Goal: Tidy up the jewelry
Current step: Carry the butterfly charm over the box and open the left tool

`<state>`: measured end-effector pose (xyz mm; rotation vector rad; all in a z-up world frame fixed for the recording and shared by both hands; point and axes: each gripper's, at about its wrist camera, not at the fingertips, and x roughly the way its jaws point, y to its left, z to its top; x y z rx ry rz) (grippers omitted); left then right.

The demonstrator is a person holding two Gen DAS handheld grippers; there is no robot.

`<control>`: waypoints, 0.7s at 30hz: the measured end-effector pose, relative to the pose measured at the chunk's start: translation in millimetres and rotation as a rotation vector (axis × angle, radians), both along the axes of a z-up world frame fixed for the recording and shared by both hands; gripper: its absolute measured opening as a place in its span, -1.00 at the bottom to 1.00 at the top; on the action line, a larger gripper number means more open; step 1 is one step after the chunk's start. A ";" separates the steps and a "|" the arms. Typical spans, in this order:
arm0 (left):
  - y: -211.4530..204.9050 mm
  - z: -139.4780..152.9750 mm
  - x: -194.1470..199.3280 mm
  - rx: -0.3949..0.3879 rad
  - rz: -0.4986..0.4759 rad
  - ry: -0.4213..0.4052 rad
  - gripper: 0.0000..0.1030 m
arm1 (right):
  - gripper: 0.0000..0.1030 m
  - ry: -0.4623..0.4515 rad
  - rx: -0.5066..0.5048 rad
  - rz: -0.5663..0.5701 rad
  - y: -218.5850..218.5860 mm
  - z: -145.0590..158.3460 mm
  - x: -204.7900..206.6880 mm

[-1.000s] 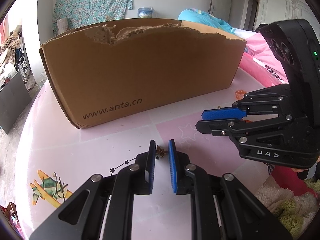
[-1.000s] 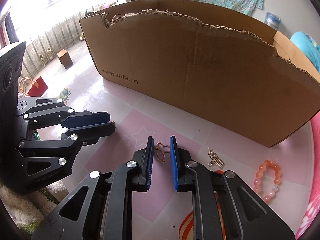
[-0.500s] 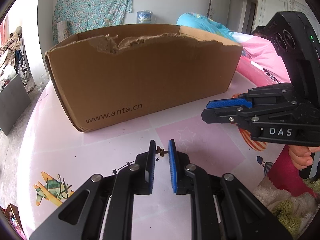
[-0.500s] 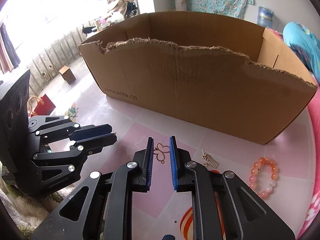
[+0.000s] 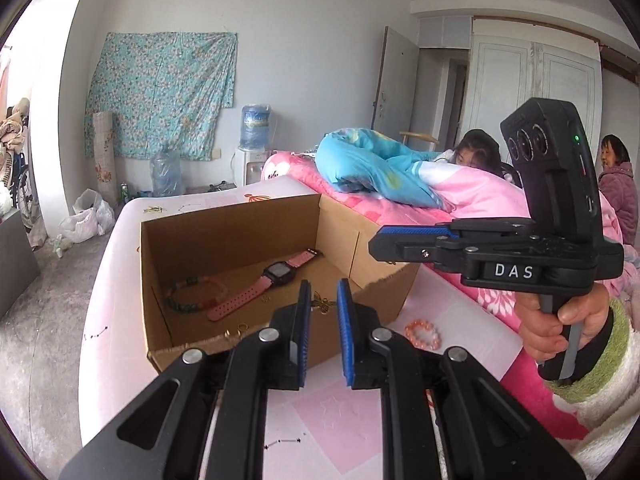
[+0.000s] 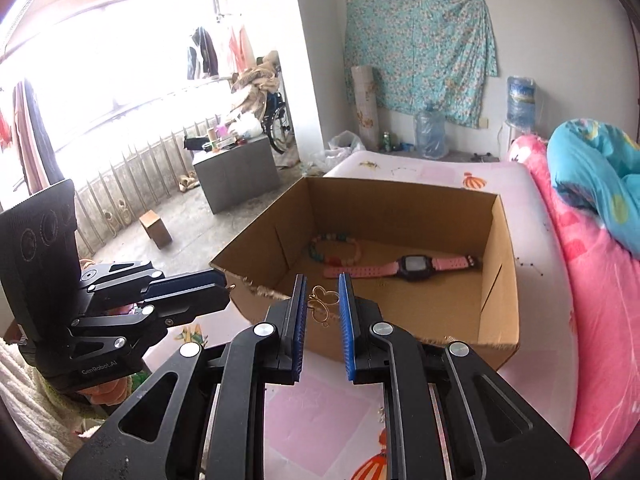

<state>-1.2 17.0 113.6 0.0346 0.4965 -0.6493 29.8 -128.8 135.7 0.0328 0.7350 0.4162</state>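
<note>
My left gripper (image 5: 321, 304) is shut on a small gold bee-shaped charm (image 5: 322, 303) and holds it over the near rim of the open cardboard box (image 5: 192, 220). My right gripper (image 6: 322, 300) is shut on a gold butterfly-shaped charm (image 6: 322, 301), also above the box's (image 6: 500, 280) near rim. Inside the box lie a pink watch (image 5: 264, 286) (image 6: 404, 268) and a pastel bead bracelet (image 5: 192, 298) (image 6: 334, 246). An orange bead bracelet (image 5: 422, 332) lies on the table right of the box. The right gripper shows in the left wrist view (image 5: 384, 242), the left gripper in the right wrist view (image 6: 220, 288).
The box stands on a pink-and-white tablecloth (image 6: 320, 412). A bed with pink and blue bedding (image 5: 400, 184) runs along the right side, two people behind it. Small gold pieces (image 5: 154, 209) lie on the table beyond the box. Floor clutter and a grey cabinet (image 6: 236, 172) are left.
Both grippers have risen from table level, each carrying its gold charm, and now hang above the box's near rim, so the box's inside shows.
</note>
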 end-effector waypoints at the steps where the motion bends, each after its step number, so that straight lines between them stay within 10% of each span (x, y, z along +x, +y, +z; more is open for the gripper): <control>1: -2.9 1.8 13.2 0.001 0.005 0.026 -0.76 | -0.73 0.023 0.014 -0.003 -2.4 -2.3 13.2; 11: -47.1 -34.7 128.8 0.029 -0.020 0.378 -0.76 | -0.72 0.351 0.002 -0.113 -24.3 -64.7 109.2; 21: -44.9 -47.7 144.9 0.013 0.034 0.431 -0.13 | -0.66 0.322 0.060 -0.153 -46.1 -62.7 100.9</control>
